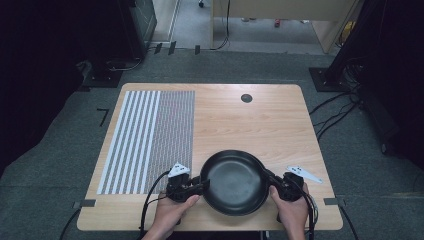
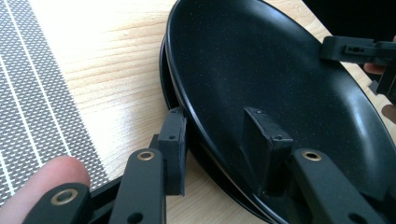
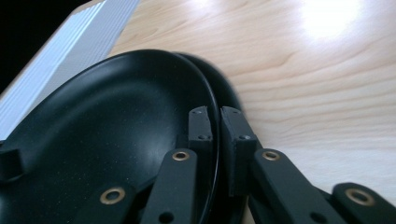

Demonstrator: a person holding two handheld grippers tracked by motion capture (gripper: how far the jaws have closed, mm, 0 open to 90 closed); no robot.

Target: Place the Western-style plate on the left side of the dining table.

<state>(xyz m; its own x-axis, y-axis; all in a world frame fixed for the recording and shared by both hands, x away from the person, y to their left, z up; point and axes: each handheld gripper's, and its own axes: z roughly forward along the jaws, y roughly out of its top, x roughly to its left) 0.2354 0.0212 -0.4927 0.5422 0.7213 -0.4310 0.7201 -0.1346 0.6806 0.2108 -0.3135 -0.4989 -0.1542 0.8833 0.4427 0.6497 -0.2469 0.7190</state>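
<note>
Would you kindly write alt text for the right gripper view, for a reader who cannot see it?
The right gripper has its two black jaws clamped on the rim of a black plate, one jaw inside the rim and one outside. A second dark rim peeks out just behind it, on a light wooden table, with a striped mat at the upper left.

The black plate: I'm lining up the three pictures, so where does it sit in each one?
High view: black plate at the table's near edge, between both grippers.
Left gripper view: fills the upper right, rim between the jaws.
Right gripper view: lower left, rim pinched by the jaws.
Shared landmark: the striped mat.
</note>
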